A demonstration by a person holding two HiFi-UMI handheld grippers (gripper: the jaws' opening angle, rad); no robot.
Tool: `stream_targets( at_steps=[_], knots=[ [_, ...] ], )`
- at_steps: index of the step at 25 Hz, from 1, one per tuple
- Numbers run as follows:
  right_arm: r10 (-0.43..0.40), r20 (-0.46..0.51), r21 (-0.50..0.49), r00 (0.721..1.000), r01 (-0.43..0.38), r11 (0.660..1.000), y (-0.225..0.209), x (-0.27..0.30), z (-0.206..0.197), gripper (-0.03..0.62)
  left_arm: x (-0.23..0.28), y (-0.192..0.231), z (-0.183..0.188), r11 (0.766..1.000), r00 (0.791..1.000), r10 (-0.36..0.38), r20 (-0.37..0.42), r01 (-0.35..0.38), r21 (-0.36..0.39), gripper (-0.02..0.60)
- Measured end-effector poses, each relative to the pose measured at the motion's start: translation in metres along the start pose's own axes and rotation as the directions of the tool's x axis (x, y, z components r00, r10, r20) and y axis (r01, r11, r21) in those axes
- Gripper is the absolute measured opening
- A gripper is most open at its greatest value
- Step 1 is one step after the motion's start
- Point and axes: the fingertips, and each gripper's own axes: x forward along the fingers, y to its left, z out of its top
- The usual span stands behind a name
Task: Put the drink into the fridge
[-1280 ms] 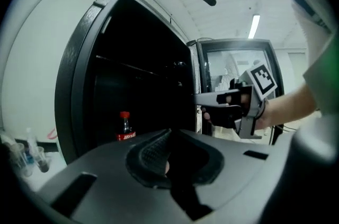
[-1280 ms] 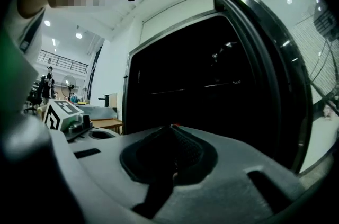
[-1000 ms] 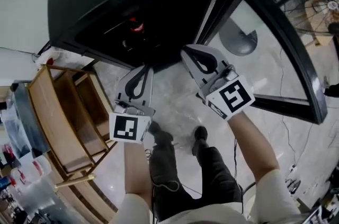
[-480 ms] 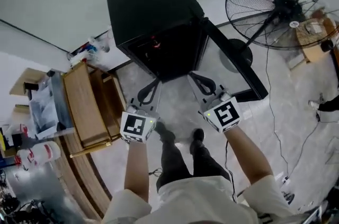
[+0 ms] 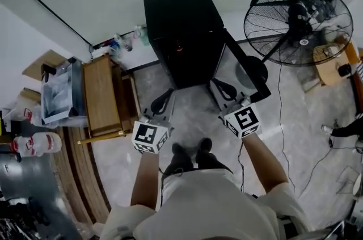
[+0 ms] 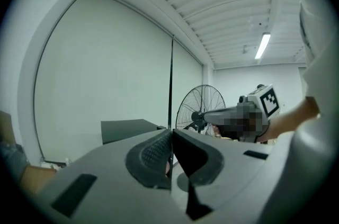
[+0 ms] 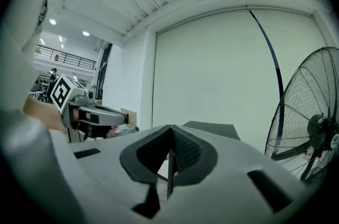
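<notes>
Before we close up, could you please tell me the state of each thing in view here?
Fridge: door open.
Drink: inside the fridge.
Left gripper: shut, empty.
Right gripper: shut, empty.
Fan: upright; whether spinning, cannot tell.

A pale marbled floor (image 5: 309, 120) carries a black fridge (image 5: 180, 20), its door open. A wooden cabinet (image 5: 102, 96) stands to its left, a pedestal fan (image 5: 295, 20) to its right.

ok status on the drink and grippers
Left gripper shut, empty. Right gripper shut, empty. Drink looks in fridge, door open. Nothing in the way.
</notes>
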Motion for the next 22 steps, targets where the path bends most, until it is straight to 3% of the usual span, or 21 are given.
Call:
stream_targets(
  at_steps=[3, 8, 12, 15, 22],
  knots=[
    [-0.021, -0.001, -0.004, 1.000, 0.021, 1.000, 0.014, -0.006, 0.012, -0.002, -0.026, 0.006, 0.013, 0.999, 0.999, 0.030, 0.022, -0.029, -0.025, 0.011],
    [-0.046, 0.006, 0.011, 0.999, 0.046, 0.999, 0.042, -0.018, 0.030, -0.002, -0.066, 0.016, 0.035, 0.995, 0.996, 0.063, 0.057, -0.067, 0.069, 0.011],
    [-0.055, -0.003, -0.031, 0.998, 0.055, 0.998, 0.067, -0.027, 0.039, -0.001, -0.091, 0.021, 0.055, 0.989, 0.994, 0.072, 0.083, -0.082, 0.123, 0.009],
    [-0.063, 0.000, -0.037, 0.998, 0.063, 0.997, 0.078, -0.031, 0.043, -0.001, -0.103, 0.019, 0.066, 0.987, 0.996, 0.050, 0.077, -0.061, 0.150, 0.009],
    [-0.096, 0.026, -0.006, 0.995, 0.096, 0.995, 0.084, -0.033, 0.052, -0.002, -0.112, 0.025, 0.066, 0.991, 0.994, 0.010, 0.106, -0.024, 0.130, 0.008]
  ],
)
